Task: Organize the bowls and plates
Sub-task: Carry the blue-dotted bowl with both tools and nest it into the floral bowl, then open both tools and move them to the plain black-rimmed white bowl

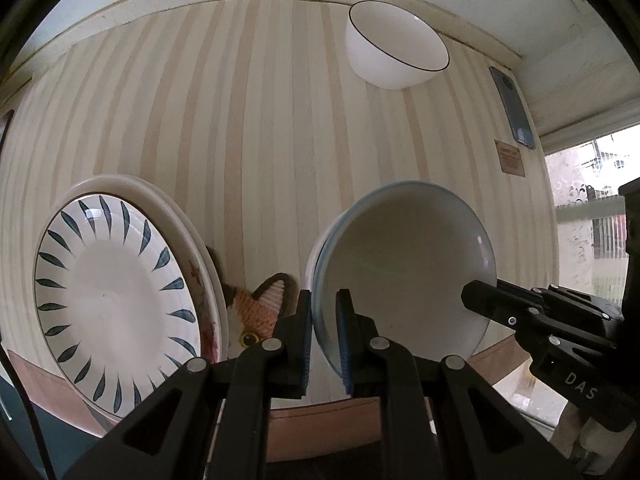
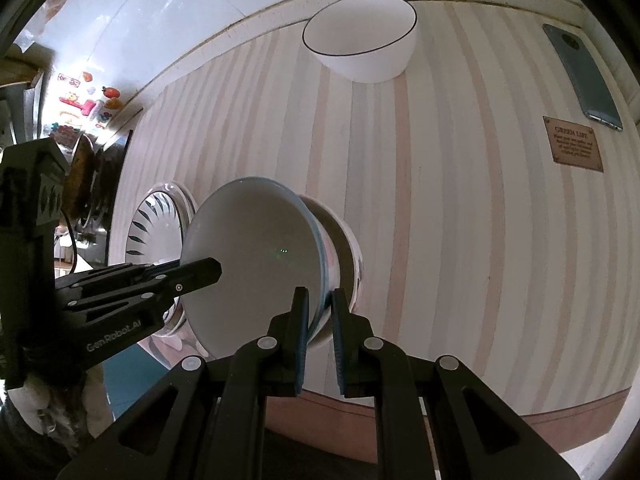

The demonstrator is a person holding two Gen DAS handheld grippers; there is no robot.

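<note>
1. Left gripper (image 1: 324, 336): jaws narrow, pinching the blue-rimmed bowl (image 1: 404, 264) at its 9 o'clock rim.
2. Right gripper (image 2: 320, 332): pinching the opposite rim, at 3 o'clock.
3. Bowl: hanging between both grippers above the striped desk (image 1: 260, 120); plate stack (image 1: 116, 296) lying at 9 o'clock, white bowl (image 1: 396, 46) at 12.

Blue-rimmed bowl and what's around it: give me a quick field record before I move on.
held item: blue-rimmed bowl, tilted on edge
left gripper: shut on the bowl's rim
right gripper: shut on the rim at the opposite side
under the bowl: another bowl, nested or just behind, cannot tell
plates: leaf-pattern plate on top of a stack, left of the bowl
other bowl: white bowl with dark rim, far side, apart from the rest
extras: phone, small plaque, cat mat
surface: striped table
</note>
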